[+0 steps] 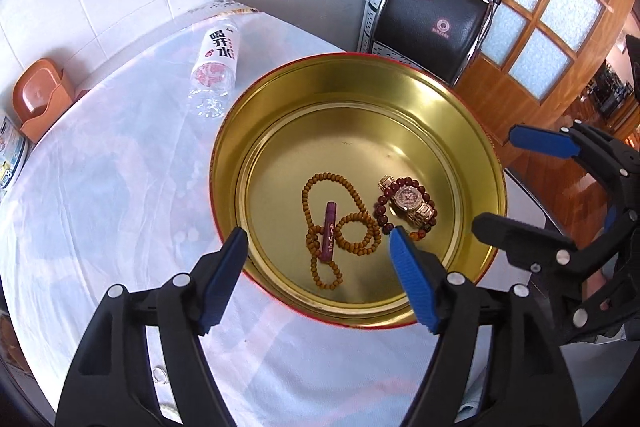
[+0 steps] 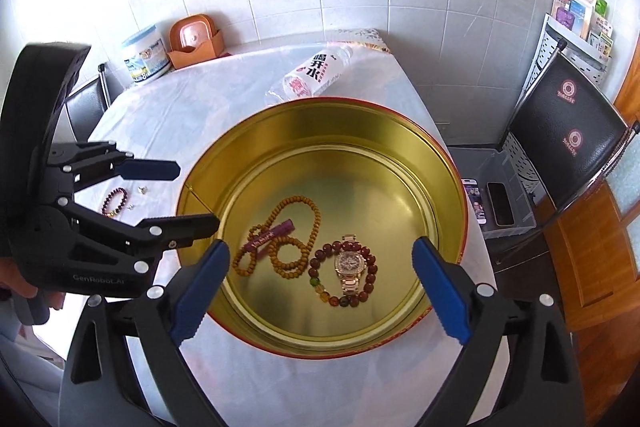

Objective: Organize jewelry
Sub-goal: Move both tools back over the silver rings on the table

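Observation:
A round gold tin (image 1: 280, 99) (image 2: 440, 163) stands on the white-covered table. In it lie a tan bead necklace (image 1: 352, 227) (image 2: 298, 249), a purple tube (image 1: 329, 237) (image 2: 272, 235), a rose-gold watch (image 1: 408, 201) (image 2: 350, 263) and a dark red bead bracelet (image 1: 384, 211) (image 2: 374, 259) around the watch. A small purple bracelet (image 2: 114, 201) and tiny silver pieces (image 2: 142, 189) lie on the cloth left of the tin. My left gripper (image 1: 318, 247) (image 2: 192, 193) is open and empty above the tin's near left rim. My right gripper (image 2: 320, 259) (image 1: 504, 183) is open and empty over the tin's near edge.
A plastic water bottle (image 1: 216, 63) (image 2: 316, 73) lies behind the tin. An orange holder (image 1: 38, 99) (image 2: 196, 41) and a white tub (image 2: 144, 57) stand at the table's far left. A black chair (image 1: 432, 27) (image 2: 568, 135) and a grey bin with phones (image 2: 500, 203) are to the right.

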`<state>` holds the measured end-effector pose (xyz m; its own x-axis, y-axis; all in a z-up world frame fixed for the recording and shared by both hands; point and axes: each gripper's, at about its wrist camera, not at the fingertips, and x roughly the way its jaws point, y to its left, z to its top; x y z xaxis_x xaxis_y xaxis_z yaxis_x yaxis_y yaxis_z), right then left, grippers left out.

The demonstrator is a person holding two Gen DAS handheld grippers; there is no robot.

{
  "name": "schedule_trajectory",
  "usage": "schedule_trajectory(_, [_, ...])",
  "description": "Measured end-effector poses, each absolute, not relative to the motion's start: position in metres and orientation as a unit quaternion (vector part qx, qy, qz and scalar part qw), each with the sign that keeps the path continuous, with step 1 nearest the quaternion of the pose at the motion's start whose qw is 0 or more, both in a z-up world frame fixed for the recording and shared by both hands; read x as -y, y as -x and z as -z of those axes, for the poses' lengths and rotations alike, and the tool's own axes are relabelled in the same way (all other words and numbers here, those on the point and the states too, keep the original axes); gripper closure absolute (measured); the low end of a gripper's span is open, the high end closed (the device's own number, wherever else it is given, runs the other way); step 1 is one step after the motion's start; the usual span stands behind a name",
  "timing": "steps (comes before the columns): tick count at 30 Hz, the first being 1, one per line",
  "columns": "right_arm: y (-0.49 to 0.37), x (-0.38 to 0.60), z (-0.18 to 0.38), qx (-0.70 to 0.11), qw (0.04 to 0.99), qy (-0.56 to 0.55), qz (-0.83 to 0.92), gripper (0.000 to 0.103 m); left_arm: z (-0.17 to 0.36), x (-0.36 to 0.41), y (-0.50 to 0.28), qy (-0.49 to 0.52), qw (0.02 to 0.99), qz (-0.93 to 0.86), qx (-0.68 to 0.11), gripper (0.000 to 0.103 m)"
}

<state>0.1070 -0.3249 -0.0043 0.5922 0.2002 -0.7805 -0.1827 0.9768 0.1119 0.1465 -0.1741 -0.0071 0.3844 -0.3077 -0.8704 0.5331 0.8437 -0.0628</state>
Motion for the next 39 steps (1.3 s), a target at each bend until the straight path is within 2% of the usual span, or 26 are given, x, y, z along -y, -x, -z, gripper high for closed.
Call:
schedule_trajectory(15, [-0.087,0.23,-0.019,-0.415,0.891,0.019,-0.184,0.01,0.004,0.043,-0.101,-0.038,0.851,0.163,-0.498,0.03])
schedule_trajectory(22, [-0.069,0.167,-0.02,-0.409,0.873,0.054,-0.26,0.01,0.023,-0.031,-0.079,-0.004,0.849,0.114,-0.517,0.03])
schedule_trajectory(28, [-0.065,0.107,-0.004,-0.435,0.848,0.091,-0.289,0.01,0.044,-0.076,-0.066,0.016,0.842,0.097,-0.531,0.03])
schedule_trajectory(39, [-0.085,0.052,0.045,-0.502,0.83,0.058,-0.238,0.01,0.091,-0.101,-0.09,-0.014,0.826,0.137,-0.547,0.03])
